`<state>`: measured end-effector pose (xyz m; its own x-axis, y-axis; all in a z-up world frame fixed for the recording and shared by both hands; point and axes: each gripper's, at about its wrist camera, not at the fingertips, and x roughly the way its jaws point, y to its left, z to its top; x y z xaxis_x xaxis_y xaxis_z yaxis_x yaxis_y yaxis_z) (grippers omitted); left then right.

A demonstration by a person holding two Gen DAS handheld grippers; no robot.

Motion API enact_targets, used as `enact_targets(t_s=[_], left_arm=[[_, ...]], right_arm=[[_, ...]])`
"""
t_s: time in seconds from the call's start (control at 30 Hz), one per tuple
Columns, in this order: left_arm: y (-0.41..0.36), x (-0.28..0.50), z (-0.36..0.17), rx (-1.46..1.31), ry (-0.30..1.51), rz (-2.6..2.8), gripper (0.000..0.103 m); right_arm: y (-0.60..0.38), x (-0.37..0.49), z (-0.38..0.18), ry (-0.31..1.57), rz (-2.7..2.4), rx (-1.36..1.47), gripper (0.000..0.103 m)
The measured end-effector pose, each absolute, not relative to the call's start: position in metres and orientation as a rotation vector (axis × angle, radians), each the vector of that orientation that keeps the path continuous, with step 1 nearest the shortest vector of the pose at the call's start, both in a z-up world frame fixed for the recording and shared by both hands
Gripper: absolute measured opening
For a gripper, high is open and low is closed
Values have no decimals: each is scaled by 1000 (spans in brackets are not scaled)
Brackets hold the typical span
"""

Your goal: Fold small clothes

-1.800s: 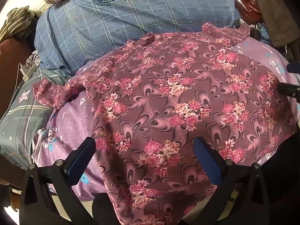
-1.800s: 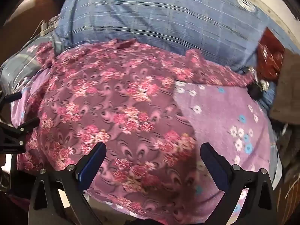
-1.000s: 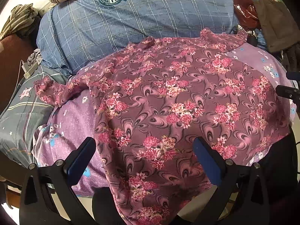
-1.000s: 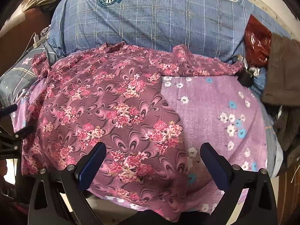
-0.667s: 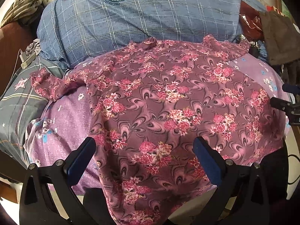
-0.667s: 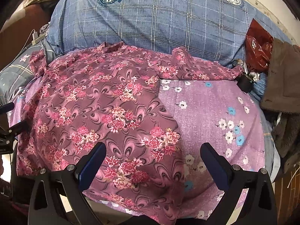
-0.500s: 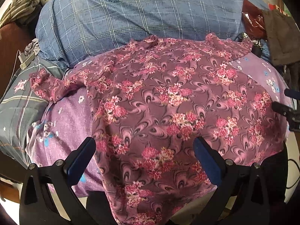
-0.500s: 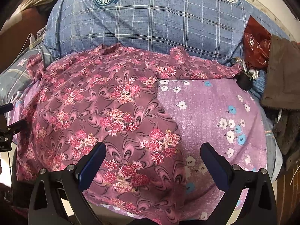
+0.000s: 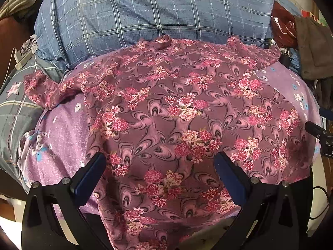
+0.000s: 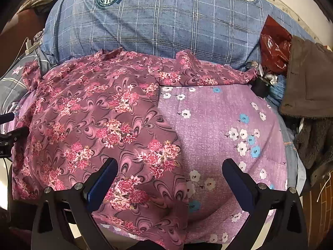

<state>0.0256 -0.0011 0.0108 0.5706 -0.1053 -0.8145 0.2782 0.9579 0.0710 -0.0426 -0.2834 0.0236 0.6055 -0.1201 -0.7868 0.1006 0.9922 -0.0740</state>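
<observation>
Floral blouse (image 9: 183,112), maroon with pink blossoms, lay spread face-up across a lilac flowered sheet (image 10: 229,125), filling the centre of the left wrist view and the left half of the right wrist view. Its collar pointed toward the top of both frames, where a blue checked quilt (image 9: 145,16) was bunched along the far edge. One sleeve (image 9: 41,91) trailed to the middle left of the left view; the other sleeve (image 10: 208,75) stretched toward a small dark object at the upper right of the right view, too small to identify. The hem drooped off the near edge, at the bottom of both frames.

The left gripper (image 9: 160,166) hovered above the lower body of the blouse with its jaws wide apart and nothing between them. The right gripper (image 10: 169,175) hung over the blouse's side edge, where cloth meets sheet, likewise spread and empty. A red plastic bag (image 10: 274,48) and a brown garment (image 10: 306,73) sat at the upper right of that view.

Laid flat with sleeves out, the blouse appeared ready for a first fold that had not begun. The spacing suggested each tool was lined up to pinch a lower corner or side seam. Thin, slippery-looking fabric could bunch or slide if only one layer were caught.
</observation>
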Motion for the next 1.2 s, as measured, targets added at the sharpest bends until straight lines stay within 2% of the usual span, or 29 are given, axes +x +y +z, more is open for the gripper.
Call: enact_targets(t_s=[1.2], left_arm=[[-5, 39, 0, 194, 1003, -229, 103]], right_arm=[[-319, -29, 15, 939, -153, 83, 101]])
